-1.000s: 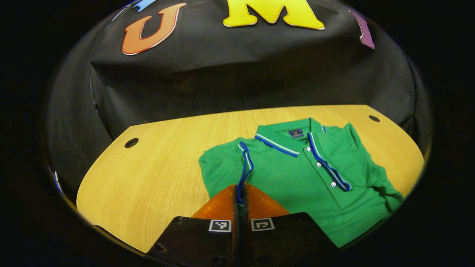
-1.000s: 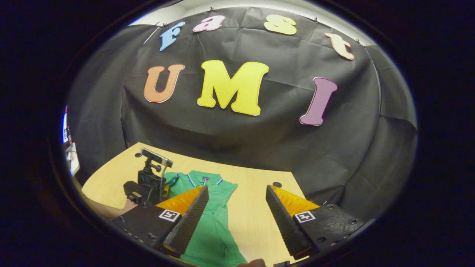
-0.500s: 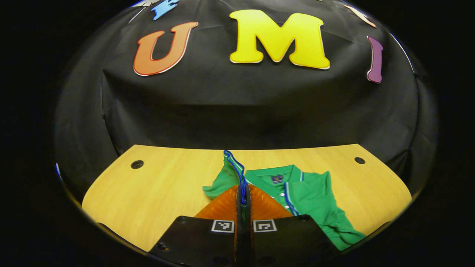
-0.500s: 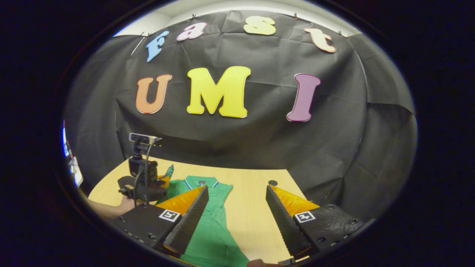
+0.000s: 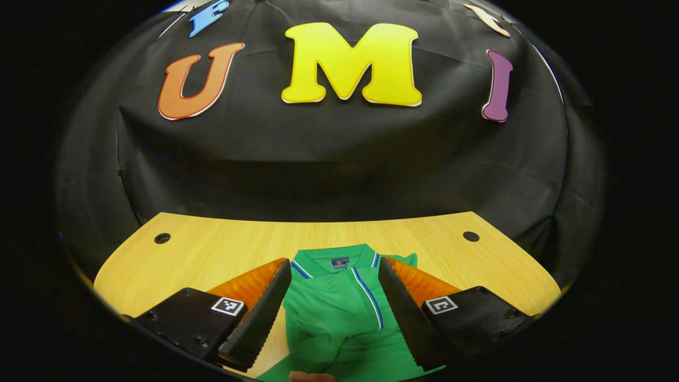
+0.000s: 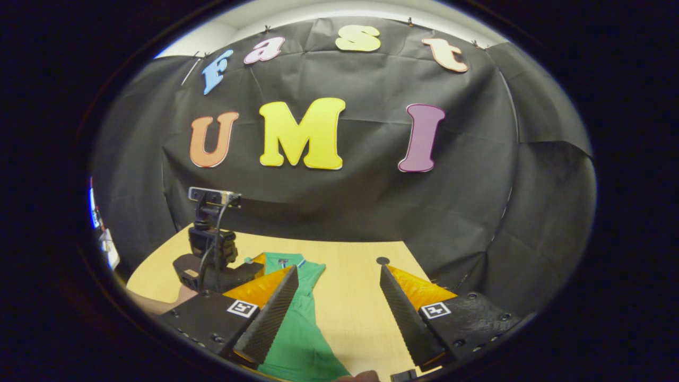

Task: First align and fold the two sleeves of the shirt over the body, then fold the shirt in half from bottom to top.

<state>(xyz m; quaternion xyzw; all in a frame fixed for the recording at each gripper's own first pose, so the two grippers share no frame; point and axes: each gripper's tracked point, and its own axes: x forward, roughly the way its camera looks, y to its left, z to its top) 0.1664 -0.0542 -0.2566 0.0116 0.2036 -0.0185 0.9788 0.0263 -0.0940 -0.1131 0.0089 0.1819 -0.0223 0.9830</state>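
While the green shirt [image 5: 339, 307] lies on the wooden table [image 5: 223, 249] with its collar [image 5: 333, 261] toward the black wall, the left gripper [image 5: 333, 307] hangs just above it. Its two fingers are spread wide apart and hold nothing. The shirt's front, with a blue stripe running down it, shows in the gap between them. A sleeve is folded over the body near the bottom of the left gripper view, and the cloth looks bunched there.

From the right gripper view, the right gripper [image 6: 339, 307] is also spread wide and holds nothing. Bare table shows between its fingers, and the shirt [image 6: 299, 323] lies beside its left finger. Farther off to the left sits the other gripper [image 6: 212, 260], over the shirt, with a bit of a person's arm [image 6: 159, 303] behind it.
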